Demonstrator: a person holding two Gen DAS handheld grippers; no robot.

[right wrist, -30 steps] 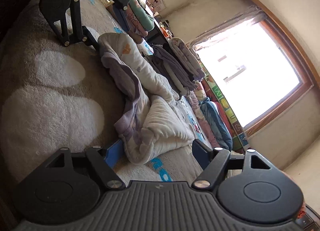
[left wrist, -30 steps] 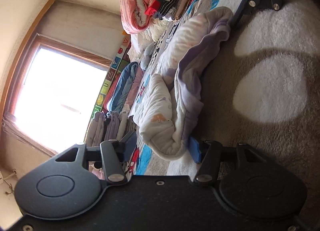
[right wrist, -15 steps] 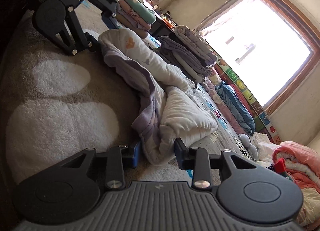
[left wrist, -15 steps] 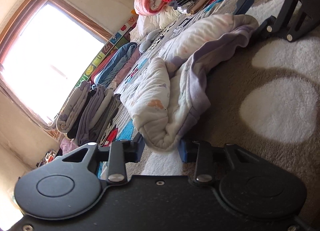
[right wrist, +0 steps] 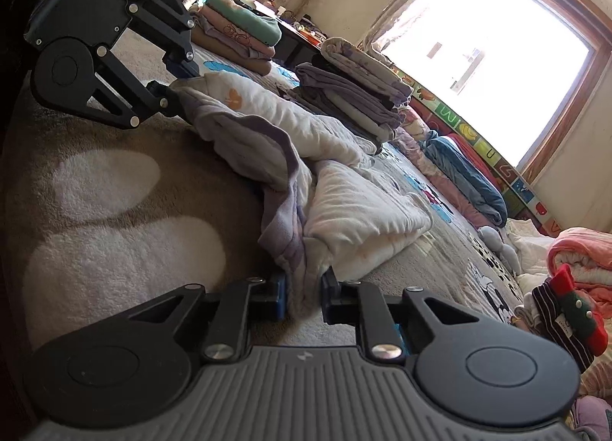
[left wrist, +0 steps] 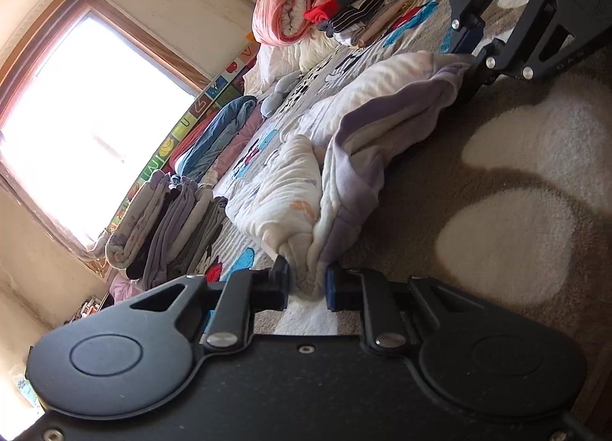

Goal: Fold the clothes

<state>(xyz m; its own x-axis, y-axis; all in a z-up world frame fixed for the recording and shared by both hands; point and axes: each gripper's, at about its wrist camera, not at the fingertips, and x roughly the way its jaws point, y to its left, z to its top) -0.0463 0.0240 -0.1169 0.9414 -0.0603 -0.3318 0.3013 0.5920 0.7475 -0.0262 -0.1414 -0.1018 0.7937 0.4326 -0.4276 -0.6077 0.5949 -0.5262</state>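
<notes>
Because the white-and-lilac garment [left wrist: 306,188] lying bunched on the patterned blanket [left wrist: 508,246] looks padded, soft and light, it should sag wherever unsupported, so its two end edges seem the sensible holds. At one end the left gripper [left wrist: 307,282] is closing, nearly shut, with a bunched edge between its pads. At the other, the right gripper [right wrist: 303,297] is closing likewise on the lilac hem.
</notes>
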